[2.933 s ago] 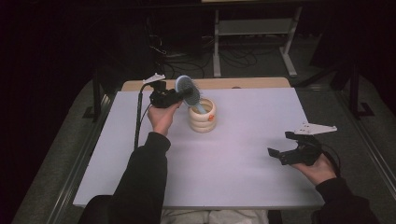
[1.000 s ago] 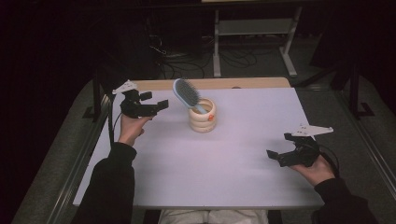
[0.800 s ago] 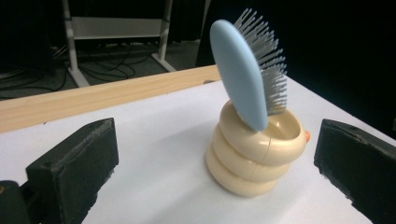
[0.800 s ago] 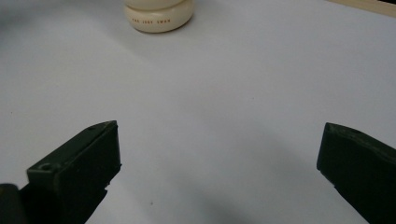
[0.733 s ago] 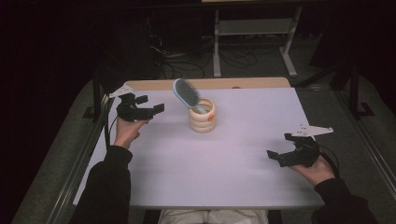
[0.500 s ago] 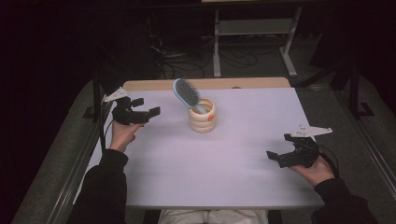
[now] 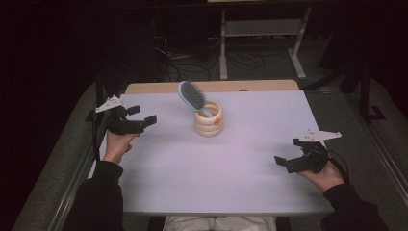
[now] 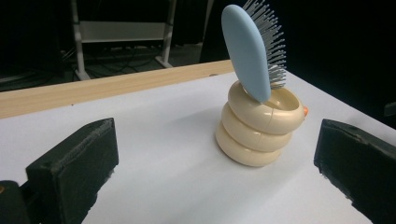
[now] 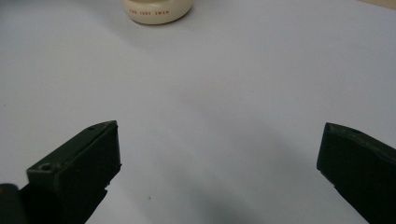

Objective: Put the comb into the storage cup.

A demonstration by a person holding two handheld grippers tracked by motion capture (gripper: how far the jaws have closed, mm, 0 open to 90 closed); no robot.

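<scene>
A cream ringed holder [image 7: 208,122] stands on the white table top [image 7: 231,168], behind its middle. A light blue hairbrush [image 7: 190,96] rests handle-down in it, head leaning up and to the left. In the left gripper view the holder [image 8: 259,128] and the brush [image 8: 252,49] sit ahead of the wide-apart jaws. My left gripper [image 7: 143,118] is open and empty at the table's left edge, well apart from the holder. My right gripper [image 7: 284,162] is open and empty near the front right, low over the table. The holder's base [image 9: 156,10] shows at the top of the right gripper view.
A wooden strip [image 7: 211,86] runs along the table's far edge. Behind it stand a metal frame [image 7: 260,33] and cables [image 7: 178,62] on a dark floor. Grey flooring [image 7: 72,163] flanks both sides of the table.
My left gripper let go of the brush, which stays in the holder, and has drawn back left to the table's edge. The right gripper has barely moved.
</scene>
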